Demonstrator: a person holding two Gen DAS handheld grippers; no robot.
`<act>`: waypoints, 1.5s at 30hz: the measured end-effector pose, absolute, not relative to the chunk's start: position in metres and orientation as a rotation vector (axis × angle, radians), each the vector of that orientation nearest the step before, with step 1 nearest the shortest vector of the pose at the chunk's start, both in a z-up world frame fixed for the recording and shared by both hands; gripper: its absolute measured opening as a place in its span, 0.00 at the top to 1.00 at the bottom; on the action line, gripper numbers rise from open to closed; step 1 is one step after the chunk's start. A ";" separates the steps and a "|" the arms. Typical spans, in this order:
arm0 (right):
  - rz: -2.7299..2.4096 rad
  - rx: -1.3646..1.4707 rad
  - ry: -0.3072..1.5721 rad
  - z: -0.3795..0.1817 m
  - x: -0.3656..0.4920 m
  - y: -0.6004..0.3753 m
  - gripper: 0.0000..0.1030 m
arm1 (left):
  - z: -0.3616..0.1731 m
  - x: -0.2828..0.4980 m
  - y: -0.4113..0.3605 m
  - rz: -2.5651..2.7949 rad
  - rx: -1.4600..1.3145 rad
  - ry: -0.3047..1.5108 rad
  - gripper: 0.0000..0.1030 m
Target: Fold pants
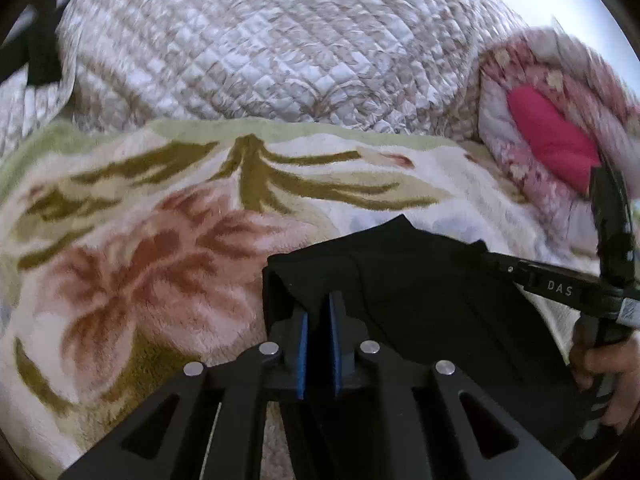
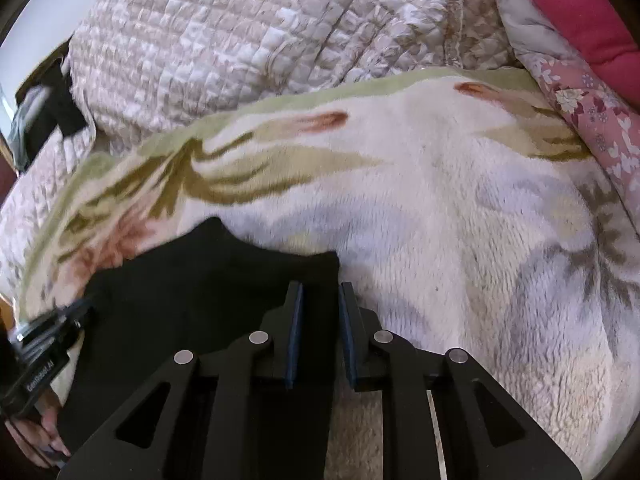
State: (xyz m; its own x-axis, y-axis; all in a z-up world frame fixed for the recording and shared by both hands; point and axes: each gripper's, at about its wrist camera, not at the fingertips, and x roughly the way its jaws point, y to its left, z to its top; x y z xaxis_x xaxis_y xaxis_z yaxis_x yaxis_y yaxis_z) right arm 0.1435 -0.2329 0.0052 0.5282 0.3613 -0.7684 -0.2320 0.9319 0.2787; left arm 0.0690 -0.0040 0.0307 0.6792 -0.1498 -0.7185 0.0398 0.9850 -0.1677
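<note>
Black pants (image 1: 400, 276) lie on a fleecy floral blanket (image 1: 132, 248) spread over a bed, close below both cameras.

On the left, the left hand-held gripper (image 1: 319, 312) has its blue-padded jaws drawn nearly together on the left edge of the dark cloth. A thin layer of fabric sits between the pads, so it reads as clamped on the pants.

On the right, the right hand-held gripper (image 2: 320, 304) stands at the right-hand edge of the pants (image 2: 208, 280). A narrow gap shows between its jaws, with black cloth lying in it. Whether the pads actually press that cloth cannot be told here.

To do this step well, both grips probably need to bite the same edge, through every layer, before any lift. Raising the two sides evenly should keep the fold line straight. The plush blanket may drag on the cloth, so a clean lift seems safer than sliding.

Beyond the blanket, a quilted beige bedspread (image 1: 248, 40) rises behind. A pink flowered duvet (image 2: 588, 120) with a magenta cushion (image 2: 580, 12) is bunched at the far right. Pale wall shows in the corners.
</note>
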 end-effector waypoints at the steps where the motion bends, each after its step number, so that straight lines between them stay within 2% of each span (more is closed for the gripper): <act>1: 0.352 0.148 0.943 0.007 0.142 -0.234 0.83 | 0.031 0.070 0.000 -0.115 -0.164 0.822 0.85; 5: 0.353 0.159 0.897 0.021 0.131 -0.239 0.83 | 0.033 0.068 0.013 -0.147 -0.257 0.839 0.83; 10: 0.428 0.178 0.850 0.040 0.096 -0.245 0.82 | 0.052 0.049 0.013 -0.126 -0.207 0.794 0.83; 18: 0.513 0.087 0.870 0.032 0.029 -0.219 0.82 | 0.065 -0.007 -0.013 -0.214 -0.168 0.773 0.83; 21: 0.540 0.034 0.865 0.025 0.009 -0.205 0.74 | 0.052 -0.021 -0.028 -0.250 -0.140 0.810 0.83; 22: 0.540 -0.004 0.846 0.023 0.005 -0.200 0.68 | 0.044 -0.023 -0.030 -0.244 -0.126 0.832 0.83; 25: 0.562 -0.083 0.825 0.019 0.003 -0.190 0.59 | 0.037 -0.026 -0.034 -0.227 -0.086 0.824 0.83; 32: 0.531 -0.097 0.814 0.026 -0.005 -0.194 0.59 | 0.038 -0.028 -0.030 -0.179 -0.063 0.816 0.83; 35: 0.529 -0.153 0.823 0.023 -0.005 -0.188 0.59 | 0.034 -0.023 -0.021 -0.143 -0.091 0.835 0.71; 45: 0.481 -0.047 0.825 0.051 0.060 -0.200 0.61 | 0.059 0.021 -0.017 -0.136 -0.064 0.806 0.71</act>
